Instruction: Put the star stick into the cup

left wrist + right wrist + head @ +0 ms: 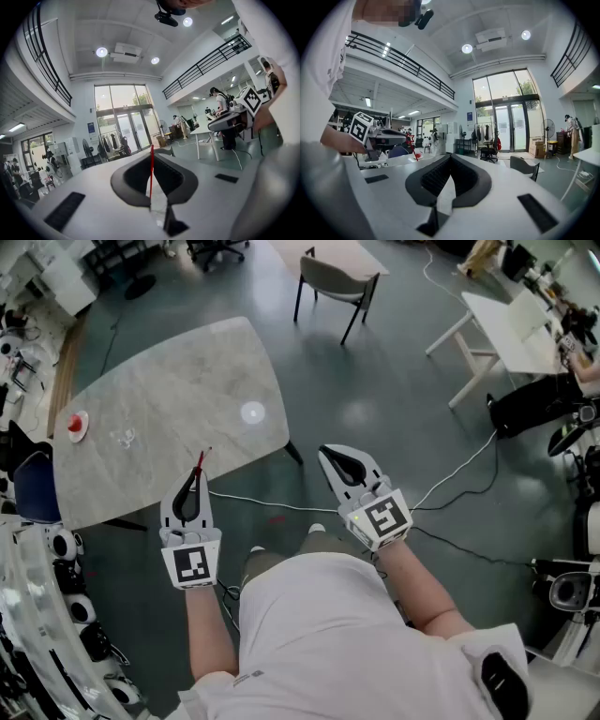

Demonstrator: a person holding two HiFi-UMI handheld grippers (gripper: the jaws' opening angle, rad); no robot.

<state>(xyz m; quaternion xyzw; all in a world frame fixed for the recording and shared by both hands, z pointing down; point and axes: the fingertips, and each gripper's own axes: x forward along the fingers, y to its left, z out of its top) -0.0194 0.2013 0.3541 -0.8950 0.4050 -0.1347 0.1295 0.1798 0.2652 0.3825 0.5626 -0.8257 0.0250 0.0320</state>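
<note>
My left gripper (199, 472) is shut on a thin red star stick (202, 463), held just off the near edge of the marble table (169, 390). In the left gripper view the stick (151, 171) rises straight up between the closed jaws of the left gripper (152, 158). The right gripper view shows its star end (409, 139) at the left. A small red cup (76, 423) on a white base stands near the table's left edge, far from both grippers. My right gripper (328, 455) hovers over the floor right of the table, shut and holding nothing (450, 158).
A small clear item (124, 438) lies on the table near the cup. A white cable (281, 505) runs across the floor between the grippers. A chair (337, 282) stands beyond the table, a white desk (506, 329) at the right, and equipment (66, 615) lines the left.
</note>
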